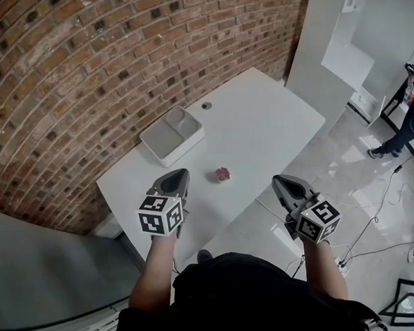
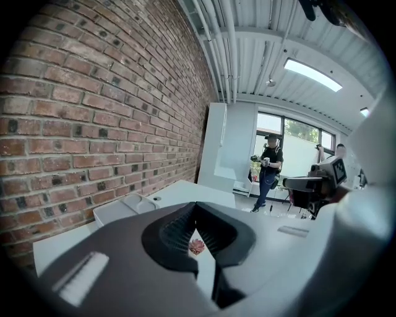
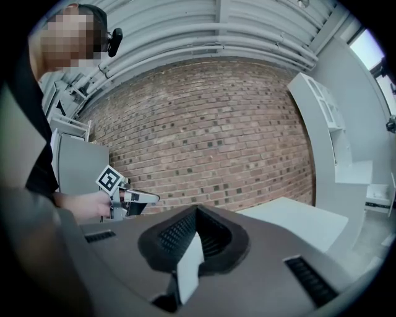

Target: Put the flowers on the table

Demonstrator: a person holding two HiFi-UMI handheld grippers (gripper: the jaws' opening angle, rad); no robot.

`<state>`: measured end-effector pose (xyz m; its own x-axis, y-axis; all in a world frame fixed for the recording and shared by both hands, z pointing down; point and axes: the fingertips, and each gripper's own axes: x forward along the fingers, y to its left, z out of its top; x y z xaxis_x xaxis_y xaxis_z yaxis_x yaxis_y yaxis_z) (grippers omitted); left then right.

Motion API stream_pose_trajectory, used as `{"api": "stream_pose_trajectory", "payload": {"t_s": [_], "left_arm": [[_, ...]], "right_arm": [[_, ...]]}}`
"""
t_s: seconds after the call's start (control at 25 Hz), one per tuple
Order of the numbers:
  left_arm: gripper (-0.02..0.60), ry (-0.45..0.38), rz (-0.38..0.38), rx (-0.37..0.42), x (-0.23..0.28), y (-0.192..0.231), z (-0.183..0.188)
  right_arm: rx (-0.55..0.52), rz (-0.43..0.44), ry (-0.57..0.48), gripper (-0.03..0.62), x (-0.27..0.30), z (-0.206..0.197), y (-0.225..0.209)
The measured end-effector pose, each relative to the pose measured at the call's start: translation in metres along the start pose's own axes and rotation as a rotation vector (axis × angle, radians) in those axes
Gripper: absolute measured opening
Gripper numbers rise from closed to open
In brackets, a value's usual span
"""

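A small pink flower [image 1: 223, 174] lies on the white table [image 1: 260, 122], near its front edge. Nothing holds it. My left gripper [image 1: 179, 174] hovers over the table's front left part, a short way left of the flower, jaws closed together and empty. In the left gripper view the flower [image 2: 197, 246] shows through the gap below the touching tips of the left gripper [image 2: 196, 205]. My right gripper [image 1: 282, 182] hangs off the table's front edge, right of the flower, over the floor. In its own view the right gripper [image 3: 197, 209] is shut with nothing in it.
A white two-compartment tray [image 1: 171, 134] sits at the table's back left, by the brick wall [image 1: 81, 78]. A cable hole [image 1: 206, 105] lies behind it. White cabinets [image 1: 340, 53] stand at the right. Cables [image 1: 380, 213] run across the glossy floor, and a person [image 2: 269, 167] stands far off.
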<state>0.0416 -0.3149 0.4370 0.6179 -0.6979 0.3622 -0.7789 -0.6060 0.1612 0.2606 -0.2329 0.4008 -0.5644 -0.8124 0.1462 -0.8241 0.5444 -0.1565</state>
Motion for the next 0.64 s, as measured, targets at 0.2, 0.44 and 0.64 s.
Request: {"api": "stream_pose_trajectory", "payload": {"t_s": [0.2, 0.44, 0.64], "left_arm": [[0.011, 0.001, -0.008, -0.003, 0.0049, -0.0009, -0.0021], [0.012, 0.001, -0.010, -0.006, 0.0064, -0.0013, -0.0014], [0.011, -0.001, -0.004, -0.006, 0.0070, 0.0020, -0.0024]], "right_arm": [[-0.001, 0.005, 0.004, 0.012, 0.0019, -0.0036, -0.0004], [-0.004, 0.009, 0.008, 0.012, 0.0032, -0.0031, -0.0001], [-0.004, 0.014, 0.007, 0.012, 0.0056, -0.0047, -0.0019]]}}
